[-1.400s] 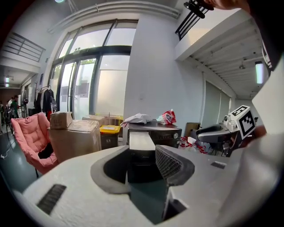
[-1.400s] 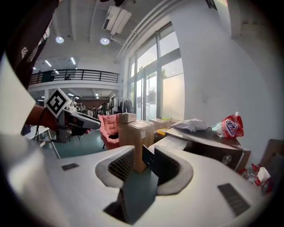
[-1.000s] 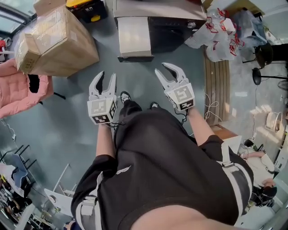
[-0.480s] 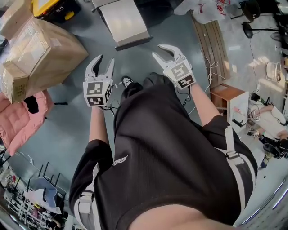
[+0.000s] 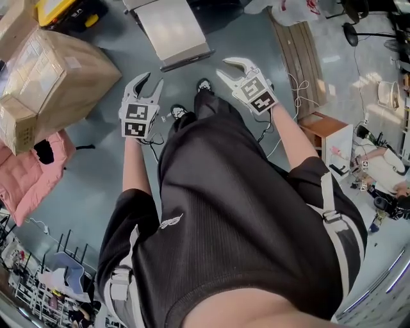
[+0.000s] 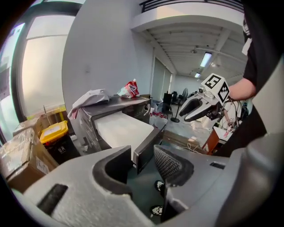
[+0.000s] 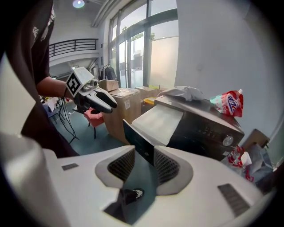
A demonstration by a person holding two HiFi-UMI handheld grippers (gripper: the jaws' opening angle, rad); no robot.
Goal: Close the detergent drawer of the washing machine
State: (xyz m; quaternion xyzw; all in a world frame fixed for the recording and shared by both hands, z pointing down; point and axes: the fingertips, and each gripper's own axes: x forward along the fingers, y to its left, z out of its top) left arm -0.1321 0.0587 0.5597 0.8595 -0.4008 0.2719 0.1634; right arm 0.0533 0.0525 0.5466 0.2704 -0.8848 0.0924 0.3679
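The washing machine stands low on the floor with its detergent drawer pulled far out, white on top with a dark front panel. In the head view my left gripper and right gripper hover side by side just short of that front panel, apart from it. The left jaws are closing with nothing between them. The right gripper is open and empty, and the panel shows beyond its jaws. The left gripper looks at the panel's other end.
A big cardboard box and a pink cushion lie to the left, with a yellow-black case behind. Wooden planks and a small wooden box lie on the right. A cloth and a red-white bag rest on the machine.
Both grippers have sunk and tipped downward, drawing nearer to the drawer's front. The person's feet have stepped forward. The left jaws have narrowed a little.
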